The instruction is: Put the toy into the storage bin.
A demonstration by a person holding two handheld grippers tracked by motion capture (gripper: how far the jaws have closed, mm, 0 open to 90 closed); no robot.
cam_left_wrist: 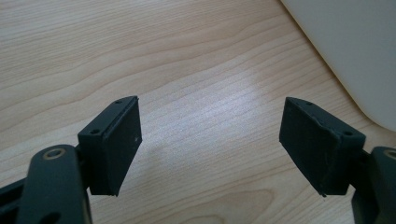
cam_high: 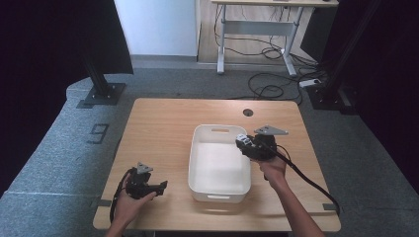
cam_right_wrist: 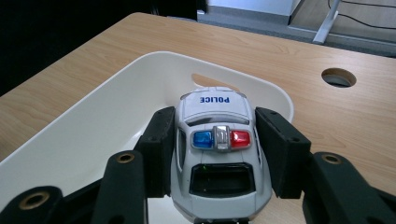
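Note:
A white toy police car (cam_right_wrist: 217, 144) with blue and red roof lights sits clamped between the jaws of my right gripper (cam_right_wrist: 212, 149), which is shut on it. In the high view that gripper (cam_high: 245, 143) holds the car (cam_high: 242, 139) over the right rim of the white bin (cam_high: 217, 190). My left gripper (cam_high: 159, 187) rests low over the table near the front left, beside the bin. Its jaws stand wide apart in the left gripper view (cam_left_wrist: 210, 140), with only bare wood between them.
The wooden table (cam_high: 158, 123) has a round cable hole (cam_high: 248, 112) at the back right. The bin's white wall (cam_left_wrist: 345, 46) is close on the left gripper's right side. Cables trail from both grippers. A desk and floor cables lie beyond the table.

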